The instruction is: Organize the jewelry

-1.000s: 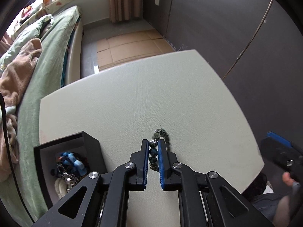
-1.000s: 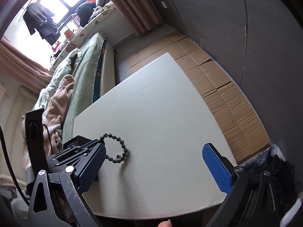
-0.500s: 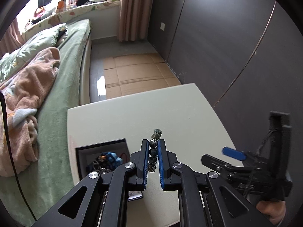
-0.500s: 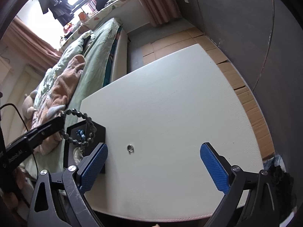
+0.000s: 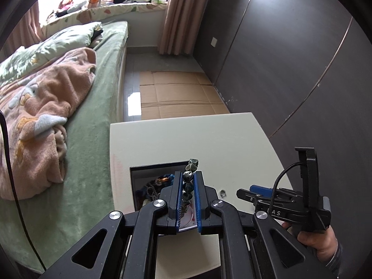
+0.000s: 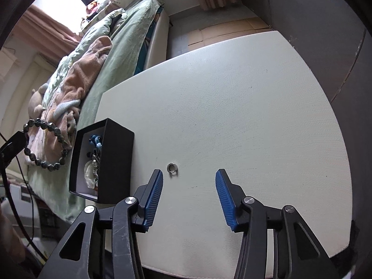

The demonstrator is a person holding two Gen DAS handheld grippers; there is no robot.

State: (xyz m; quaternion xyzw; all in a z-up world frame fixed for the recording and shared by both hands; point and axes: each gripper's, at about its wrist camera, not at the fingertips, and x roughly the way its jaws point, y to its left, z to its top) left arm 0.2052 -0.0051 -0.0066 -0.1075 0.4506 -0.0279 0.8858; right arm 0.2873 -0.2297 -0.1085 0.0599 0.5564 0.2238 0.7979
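Observation:
My left gripper (image 5: pixel 187 174) is shut on a dark green bead bracelet (image 5: pixel 189 176) and holds it in the air over the open black jewelry box (image 5: pixel 148 174). From the right wrist view the bracelet (image 6: pixel 46 144) hangs as a loop to the left of the box (image 6: pixel 116 158), which holds blue beads and chains. A small silver ring (image 6: pixel 171 167) lies on the white table (image 6: pixel 232 116) just right of the box. My right gripper (image 6: pixel 188 174) hovers low over the table, its jaws closing; the ring lies just beyond the left fingertip, not between the pads.
A bed with green sheets and a pink blanket (image 5: pixel 46 107) runs along the table's left side. Dark wardrobe panels (image 5: pixel 290 58) stand to the right. Cardboard sheets (image 5: pixel 176 97) cover the floor beyond the table. A hand (image 5: pixel 318 239) holds the right gripper's handle.
My left gripper lifted the bracelet off the table and carried it left, over the box. The right gripper dropped toward the ring, now in view, and its jaws narrowed.

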